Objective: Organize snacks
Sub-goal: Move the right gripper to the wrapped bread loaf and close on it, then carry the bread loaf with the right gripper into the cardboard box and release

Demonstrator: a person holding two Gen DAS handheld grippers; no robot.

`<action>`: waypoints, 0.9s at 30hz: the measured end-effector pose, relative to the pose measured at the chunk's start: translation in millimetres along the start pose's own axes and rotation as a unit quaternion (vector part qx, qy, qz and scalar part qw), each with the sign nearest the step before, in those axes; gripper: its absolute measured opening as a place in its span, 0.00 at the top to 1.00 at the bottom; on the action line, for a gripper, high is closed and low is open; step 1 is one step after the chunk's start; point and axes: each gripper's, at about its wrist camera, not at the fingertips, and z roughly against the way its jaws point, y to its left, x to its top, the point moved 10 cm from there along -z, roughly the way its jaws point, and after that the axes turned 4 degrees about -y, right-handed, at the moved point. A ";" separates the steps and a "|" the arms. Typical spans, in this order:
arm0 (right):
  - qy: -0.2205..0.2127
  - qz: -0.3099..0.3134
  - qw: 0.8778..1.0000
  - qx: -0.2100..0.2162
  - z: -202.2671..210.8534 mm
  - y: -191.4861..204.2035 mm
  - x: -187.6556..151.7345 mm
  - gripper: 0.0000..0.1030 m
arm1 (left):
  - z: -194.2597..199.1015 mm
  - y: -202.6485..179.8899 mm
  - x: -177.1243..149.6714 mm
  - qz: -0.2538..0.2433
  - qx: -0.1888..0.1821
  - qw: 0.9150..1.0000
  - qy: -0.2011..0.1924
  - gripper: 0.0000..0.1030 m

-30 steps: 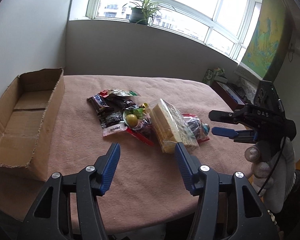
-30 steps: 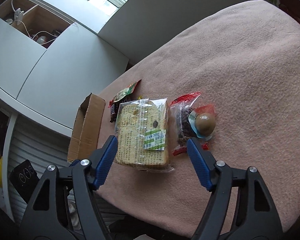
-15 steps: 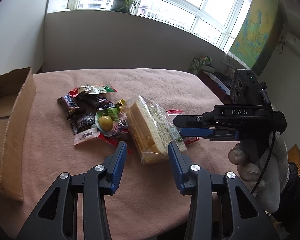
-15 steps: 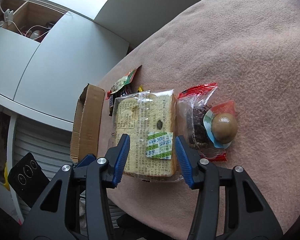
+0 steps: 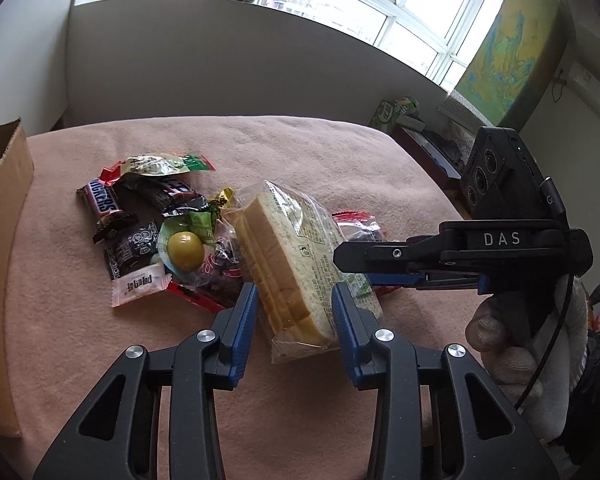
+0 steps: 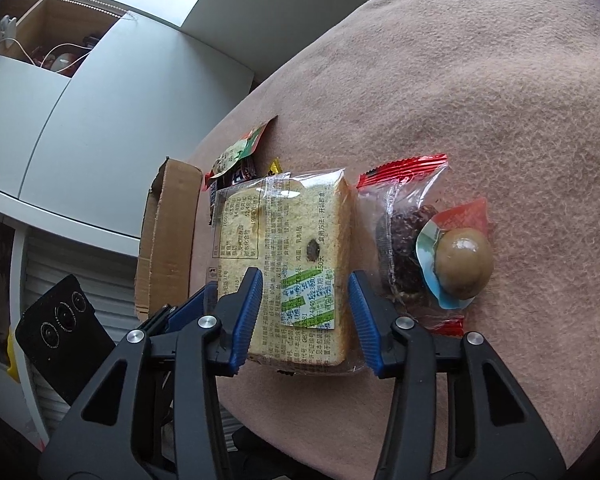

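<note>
A clear bag of sliced bread [image 5: 290, 264] lies on the pink tablecloth [image 5: 300, 152] amid a pile of snacks. My left gripper [image 5: 294, 312] is open, its blue fingers either side of the bag's near end. My right gripper [image 6: 306, 300] is open too, its fingers straddling the bread bag [image 6: 296, 248] from the side; it also shows in the left wrist view [image 5: 364, 268]. Whether any pad touches the bag I cannot tell. Left of the bread lie a Snickers bar [image 5: 102, 202], dark wrappers and a packed egg [image 5: 186, 250].
A cardboard box [image 5: 0, 248] stands at the table's left edge; it also shows in the right wrist view [image 6: 164, 240]. A red-edged bag of dark snacks [image 6: 404, 248] and a second packed egg [image 6: 464, 262] lie right of the bread. The table edge is near.
Both grippers have moved in on the bread bag and their fingers have narrowed around it. The cardboard box has slid toward the left edge of the left wrist view.
</note>
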 end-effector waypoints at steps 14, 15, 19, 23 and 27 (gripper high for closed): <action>0.006 0.016 1.000 -0.005 -3.8 12.4 -8.2 0.54 | 1.0 -1.6 -1.5 0.010 -0.008 1.000 0.002 0.65; 0.007 0.014 1.000 -0.002 -3.6 13.5 -9.2 0.54 | 3.0 -2.5 -0.7 0.009 -0.007 1.000 -0.001 0.65; 0.002 0.025 1.000 -0.001 0.7 23.6 -10.9 0.54 | 14.7 -1.6 1.8 0.012 -0.009 1.000 -0.012 0.65; 0.000 0.041 0.999 0.003 3.8 38.8 -11.7 0.54 | 30.6 0.4 8.4 0.007 -0.004 1.000 -0.029 0.65; -0.003 0.053 0.999 0.010 4.4 55.9 -10.4 0.54 | 46.9 8.1 14.8 0.006 0.002 0.999 -0.046 0.65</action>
